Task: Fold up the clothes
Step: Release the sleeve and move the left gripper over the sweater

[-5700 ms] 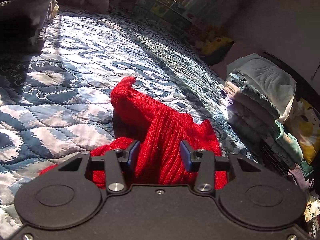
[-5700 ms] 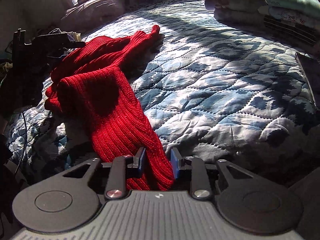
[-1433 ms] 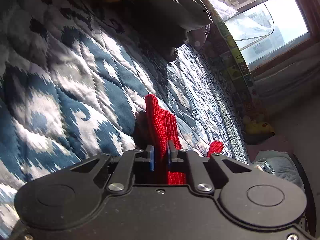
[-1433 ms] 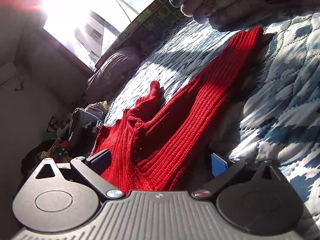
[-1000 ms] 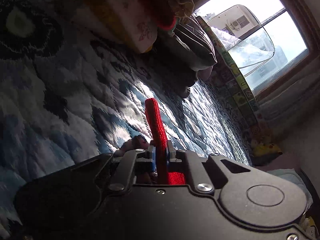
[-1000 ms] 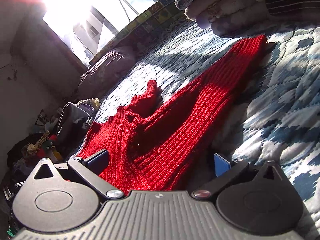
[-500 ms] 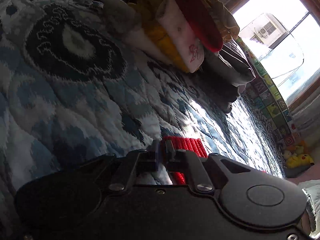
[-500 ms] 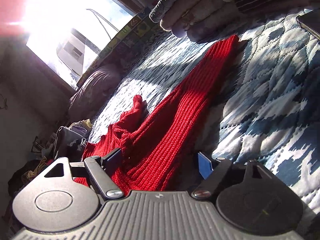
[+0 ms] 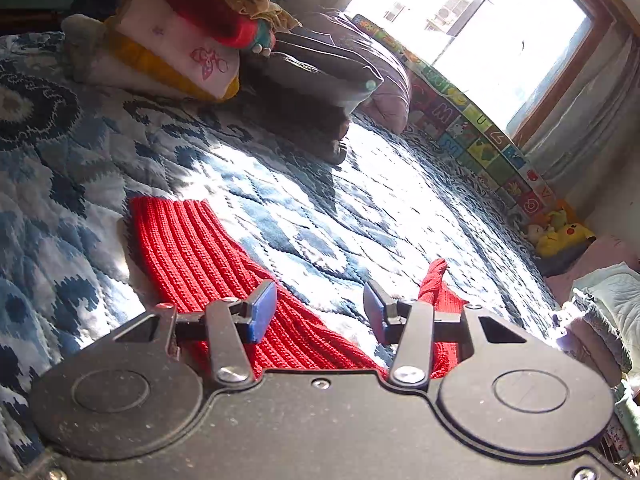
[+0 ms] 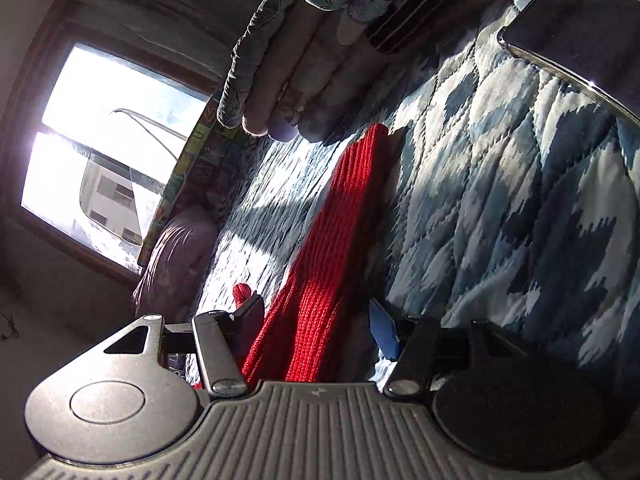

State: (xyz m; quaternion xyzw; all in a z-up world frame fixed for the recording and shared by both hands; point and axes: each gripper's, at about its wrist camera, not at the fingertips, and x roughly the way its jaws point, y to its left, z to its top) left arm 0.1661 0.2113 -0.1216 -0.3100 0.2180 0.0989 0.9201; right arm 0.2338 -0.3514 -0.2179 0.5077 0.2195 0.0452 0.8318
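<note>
hard sunlight from the blown-out window (image 9: 496,36) patches the quilt (image 9: 304,200); fisheye-bent edges.

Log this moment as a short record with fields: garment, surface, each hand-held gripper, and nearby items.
garment: red knit sweater, lying spread on the bed, not yet folded
surface: blue and white quilted bedspread
left hand-held gripper: open, holding nothing, sweater sleeve beneath it
right hand-held gripper: open, a long red sleeve running out ahead between its fingers
nearby items: stack of folded clothes beyond the sleeve end; pillows at the bed's far side; window
</note>
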